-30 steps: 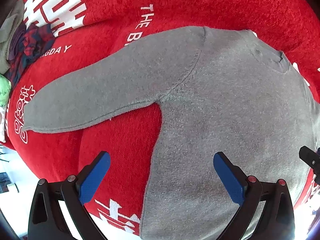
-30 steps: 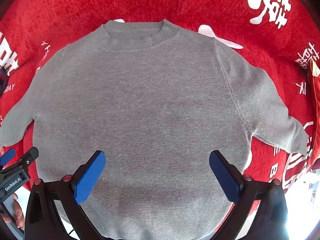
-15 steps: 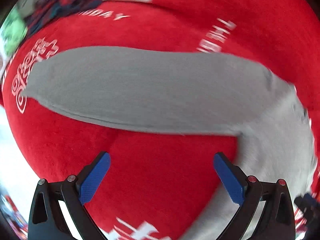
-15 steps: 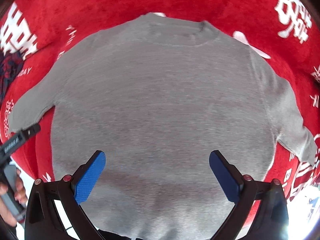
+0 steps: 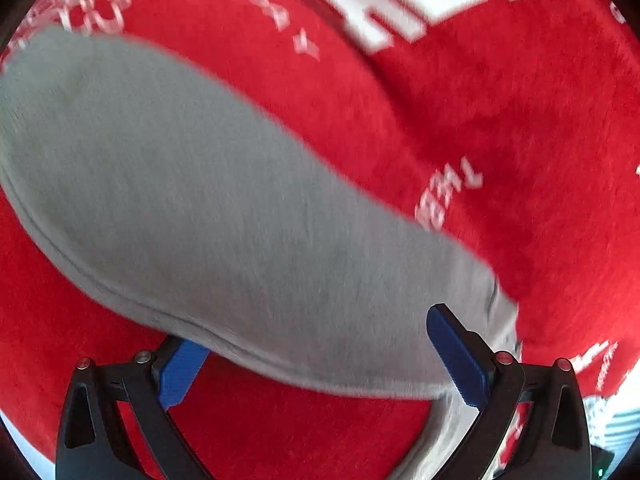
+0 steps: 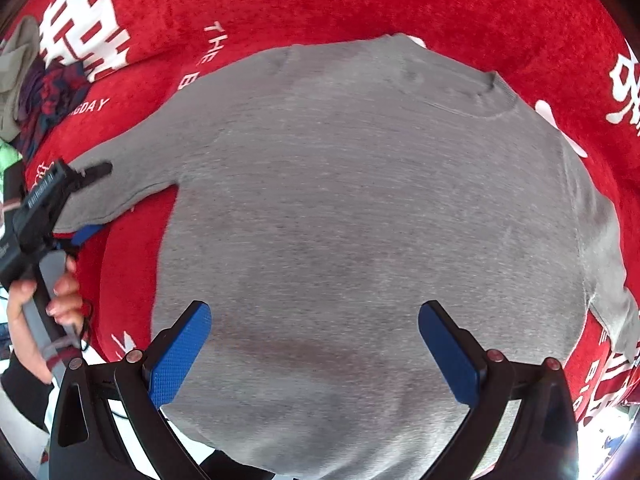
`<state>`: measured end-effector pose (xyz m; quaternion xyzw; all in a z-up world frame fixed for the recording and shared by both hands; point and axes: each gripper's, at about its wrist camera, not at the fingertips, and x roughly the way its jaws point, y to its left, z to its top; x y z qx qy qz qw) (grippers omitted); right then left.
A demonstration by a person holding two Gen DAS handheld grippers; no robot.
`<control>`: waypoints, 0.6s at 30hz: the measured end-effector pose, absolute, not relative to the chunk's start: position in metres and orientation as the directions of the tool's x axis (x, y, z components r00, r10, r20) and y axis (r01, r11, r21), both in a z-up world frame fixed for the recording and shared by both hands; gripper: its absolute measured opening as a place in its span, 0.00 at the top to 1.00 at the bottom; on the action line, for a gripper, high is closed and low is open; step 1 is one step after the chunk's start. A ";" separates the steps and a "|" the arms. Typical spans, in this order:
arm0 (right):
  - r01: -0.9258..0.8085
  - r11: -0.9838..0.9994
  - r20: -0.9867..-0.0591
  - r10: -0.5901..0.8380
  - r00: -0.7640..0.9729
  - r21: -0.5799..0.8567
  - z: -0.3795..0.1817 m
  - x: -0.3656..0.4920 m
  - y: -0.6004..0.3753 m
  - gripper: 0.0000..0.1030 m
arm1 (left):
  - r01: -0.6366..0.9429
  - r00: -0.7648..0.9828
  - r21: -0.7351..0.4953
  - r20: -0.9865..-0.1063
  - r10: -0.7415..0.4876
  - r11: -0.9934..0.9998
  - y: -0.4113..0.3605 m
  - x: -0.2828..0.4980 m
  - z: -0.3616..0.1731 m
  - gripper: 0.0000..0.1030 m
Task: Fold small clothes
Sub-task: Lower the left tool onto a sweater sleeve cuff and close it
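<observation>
Straddling the sleeve (image 5: 248, 216) in the left wrist view, the left gripper (image 5: 320, 356) stands wide open, its blue finger at 7 o'clock tucked under the sleeve's lower seam; closing now may pinch the red blanket (image 5: 500, 140) as well.

In the right wrist view the grey sweater (image 6: 360, 208) lies flat, collar at 1 o'clock. The right gripper (image 6: 316, 352) hovers wide over the hem, holding nothing. A clothes pile (image 6: 36, 92) crowds 10 o'clock; open blanket remains toward 12.
</observation>
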<state>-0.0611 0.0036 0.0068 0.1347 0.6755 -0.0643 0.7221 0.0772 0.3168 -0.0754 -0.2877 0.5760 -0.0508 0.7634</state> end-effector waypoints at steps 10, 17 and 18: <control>0.285 0.951 -0.992 0.103 0.077 0.121 0.005 -0.065 0.018 0.00 | -0.247 0.401 -0.360 -0.883 -0.243 0.900 0.359 0.086 -0.060 0.93; 0.323 0.935 -0.987 0.119 0.103 0.147 0.011 -0.082 0.004 0.00 | -0.048 0.512 -0.336 -0.817 -0.266 0.941 0.316 0.082 -0.004 0.93; 0.339 0.928 -0.987 0.123 0.104 0.151 0.011 -0.086 -0.002 0.00 | -0.012 0.525 -0.326 -0.806 -0.272 0.945 0.305 0.082 0.006 0.93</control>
